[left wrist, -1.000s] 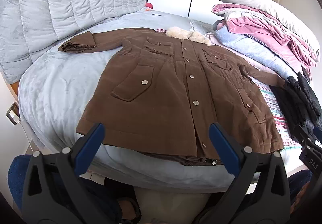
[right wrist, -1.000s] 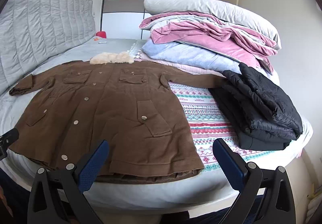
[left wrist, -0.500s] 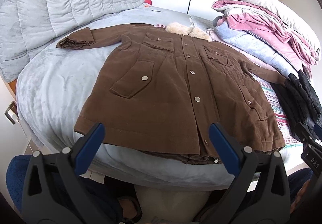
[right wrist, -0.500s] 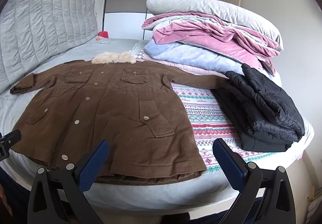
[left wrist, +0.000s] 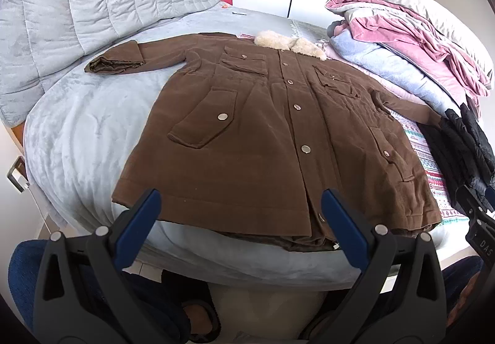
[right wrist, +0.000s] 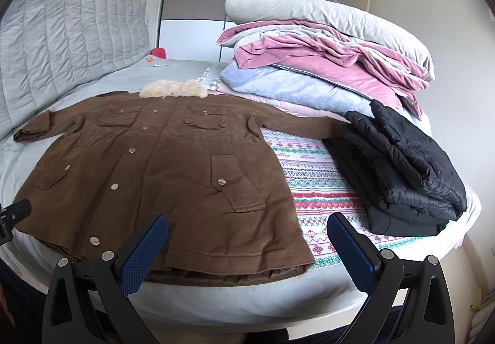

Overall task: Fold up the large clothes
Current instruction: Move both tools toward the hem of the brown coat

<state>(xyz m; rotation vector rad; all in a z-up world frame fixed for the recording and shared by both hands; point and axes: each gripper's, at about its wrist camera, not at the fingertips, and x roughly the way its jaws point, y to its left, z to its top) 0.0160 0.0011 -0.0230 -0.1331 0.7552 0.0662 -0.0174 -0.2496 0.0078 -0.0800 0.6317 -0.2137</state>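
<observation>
Both tools hung just off the foot edge of the bed point(left wrist: 77, 140), each with its blue pads spread wide apart and holding nothing. The left tool point(left wrist: 238, 205) sat in front of the near left part of the hem; the right tool point(right wrist: 247, 231) sat in front of the near right corner of that hem. The brown coat point(left wrist: 263, 140) lay flat and buttoned, front up, its long axis running straight away from the tools: hem nearest, fur collar point(left wrist: 290, 41) farthest. Its sleeves stretched out sideways, the left cuff point(left wrist: 114, 62) on bare grey cover, the right sleeve point(right wrist: 303, 124) over a patterned blanket point(right wrist: 312, 177), its end against the folded black jacket point(right wrist: 402, 164). Judged from this, each tool was nearer its own side's hem corner and sleeve. Beyond, stacked bedding point(right wrist: 324, 65) stood to the right.
</observation>
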